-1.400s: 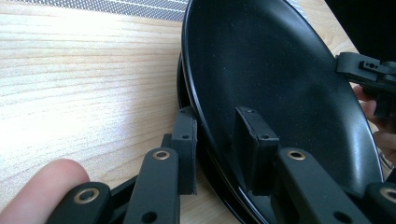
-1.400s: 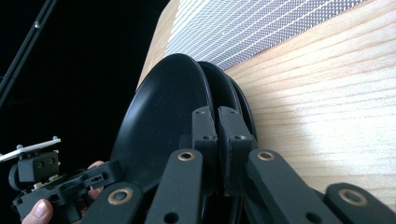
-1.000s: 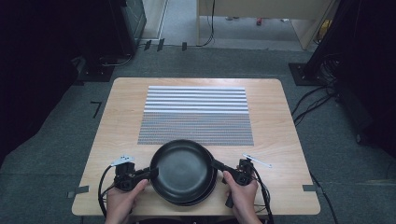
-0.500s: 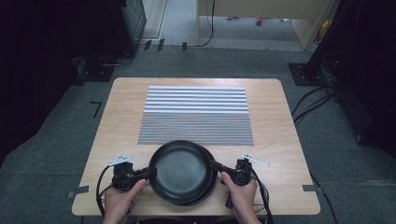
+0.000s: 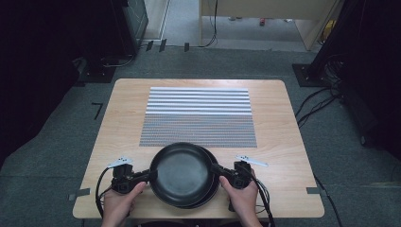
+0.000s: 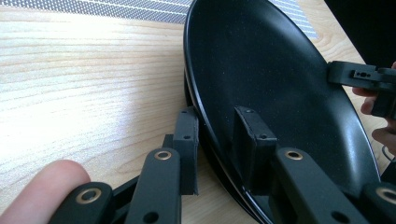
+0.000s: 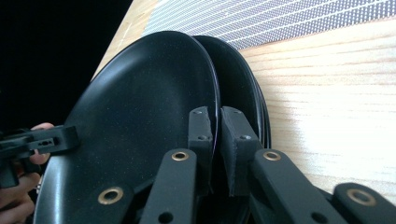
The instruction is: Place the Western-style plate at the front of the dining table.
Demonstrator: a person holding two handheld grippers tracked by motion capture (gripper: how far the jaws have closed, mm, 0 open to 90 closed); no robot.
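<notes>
Black plate [image 5: 181,173], unmarked, clamped by left gripper [image 5: 142,177], right gripper [image 5: 223,171]

The top plate [image 5: 180,173] is black with a matt, faintly speckled surface and a thin glossy rim; the plates stacked beneath it [image 5: 213,187] are the same black. Both the left gripper [image 5: 144,177] and the right gripper [image 5: 218,169] are black, with brass-coloured rivets at the joints in the gripper views, and each carries a pale grey plate on top. The table [image 5: 283,142] is light wood with a fine, straight grain. On its far half lies a mat [image 5: 198,116], white and grey: broad horizontal stripes on the far part, a fine dotted weave on the near part. The floor [image 5: 56,156] is dark grey carpet
</notes>
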